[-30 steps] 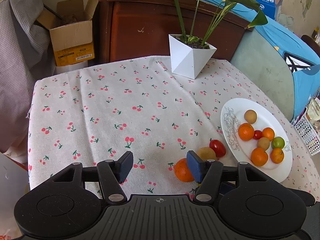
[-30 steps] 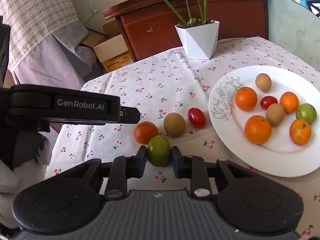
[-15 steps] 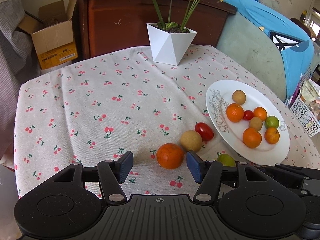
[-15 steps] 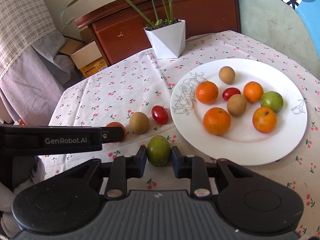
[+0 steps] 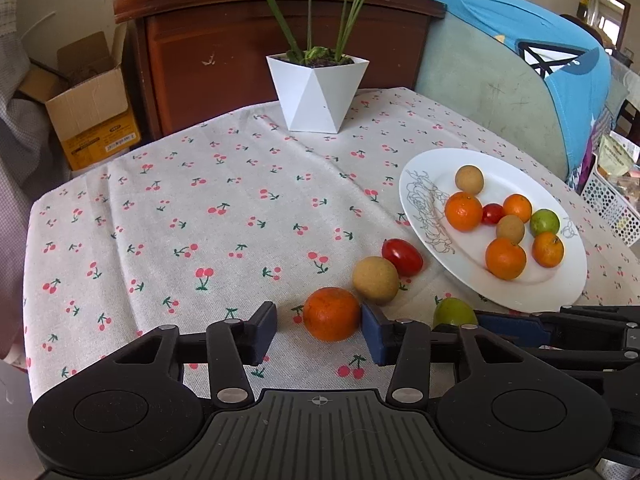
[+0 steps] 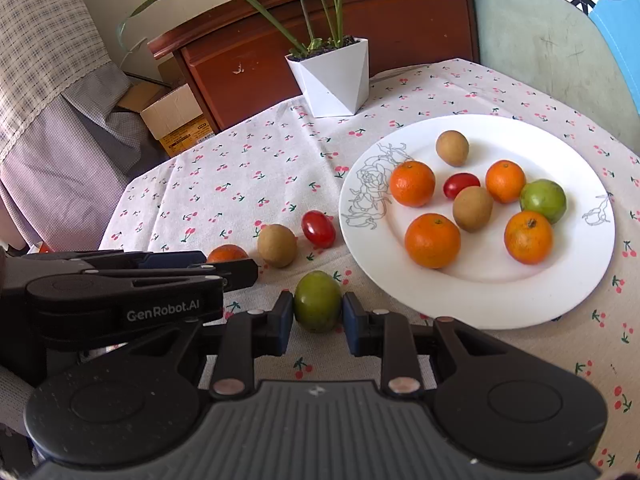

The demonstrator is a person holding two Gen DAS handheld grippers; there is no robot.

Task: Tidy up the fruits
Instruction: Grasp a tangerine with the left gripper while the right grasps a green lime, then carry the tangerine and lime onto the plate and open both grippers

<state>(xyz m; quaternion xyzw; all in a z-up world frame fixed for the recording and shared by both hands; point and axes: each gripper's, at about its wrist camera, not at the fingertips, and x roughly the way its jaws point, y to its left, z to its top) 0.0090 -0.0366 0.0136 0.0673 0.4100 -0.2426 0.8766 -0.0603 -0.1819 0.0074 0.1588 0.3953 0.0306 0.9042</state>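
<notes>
An orange (image 5: 331, 314) lies on the cherry-print cloth between the jaws of my left gripper (image 5: 320, 330). The jaws are closing: the right pad touches the orange and a gap shows at the left pad. Beyond it sit a brown round fruit (image 5: 376, 280) and a red tomato (image 5: 402, 256). My right gripper (image 6: 316, 312) is shut on a green fruit (image 6: 318, 302) just above the cloth, near the front rim of the white plate (image 6: 360, 200). The plate holds several oranges, brown fruits, a tomato and a green fruit. In the right wrist view the left gripper (image 6: 240, 272) hides part of the orange (image 6: 228, 254).
A white plant pot (image 5: 318, 92) stands at the back of the table before a wooden cabinet. A cardboard box (image 5: 92, 116) sits on the floor to the left. The table drops off at the left edge. A white basket (image 5: 612, 208) is at the far right.
My left gripper swung over so the orange now lies between its jaws, and the jaws have narrowed. The right gripper kept its hold on the green fruit.
</notes>
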